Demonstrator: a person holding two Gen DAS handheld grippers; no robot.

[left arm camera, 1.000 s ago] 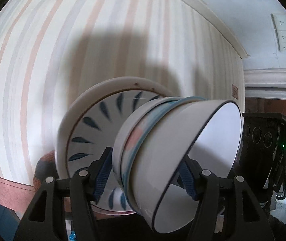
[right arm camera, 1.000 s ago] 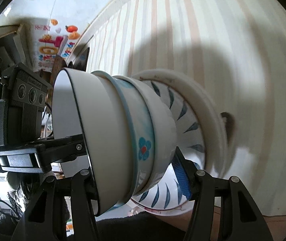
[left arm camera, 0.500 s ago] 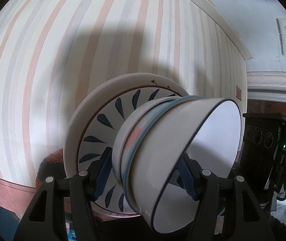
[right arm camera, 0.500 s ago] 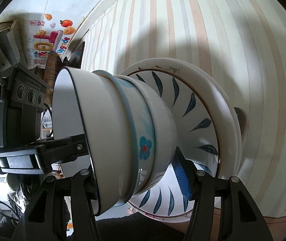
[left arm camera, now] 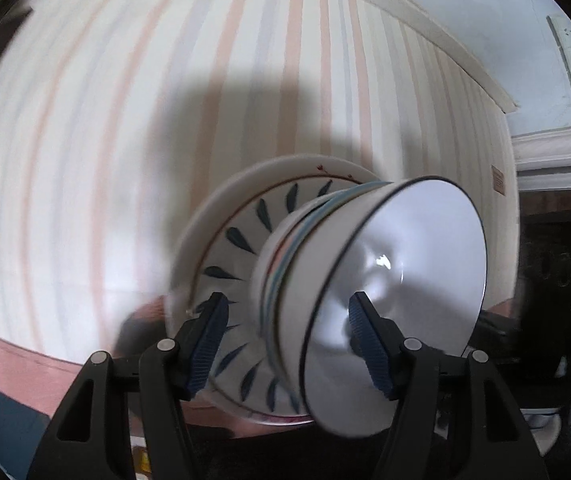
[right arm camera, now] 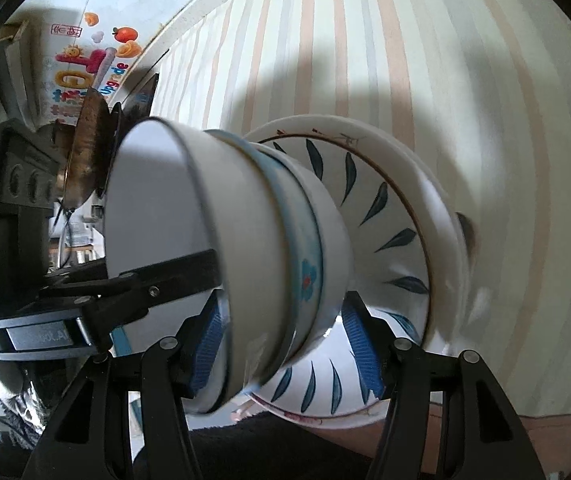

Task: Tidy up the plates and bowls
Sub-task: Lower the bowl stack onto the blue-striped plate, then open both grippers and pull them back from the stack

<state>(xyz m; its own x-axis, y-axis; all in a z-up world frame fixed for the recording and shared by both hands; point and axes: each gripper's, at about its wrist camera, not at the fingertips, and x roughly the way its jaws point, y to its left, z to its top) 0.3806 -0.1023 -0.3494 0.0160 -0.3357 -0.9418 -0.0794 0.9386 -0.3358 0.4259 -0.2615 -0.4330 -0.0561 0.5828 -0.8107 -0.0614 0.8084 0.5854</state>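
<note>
Bowl-and-plate stack [left arm camera: 325, 280] clamped between both grippers' jaws.

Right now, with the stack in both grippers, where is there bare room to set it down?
Bare: the pink-and-grey striped tablecloth above and left of the stack of white bowls on blue-leaf plates, only shadowed. Crowded: the dark equipment at the left wrist view's right edge, and around the colourful printed box in the right wrist view.
</note>
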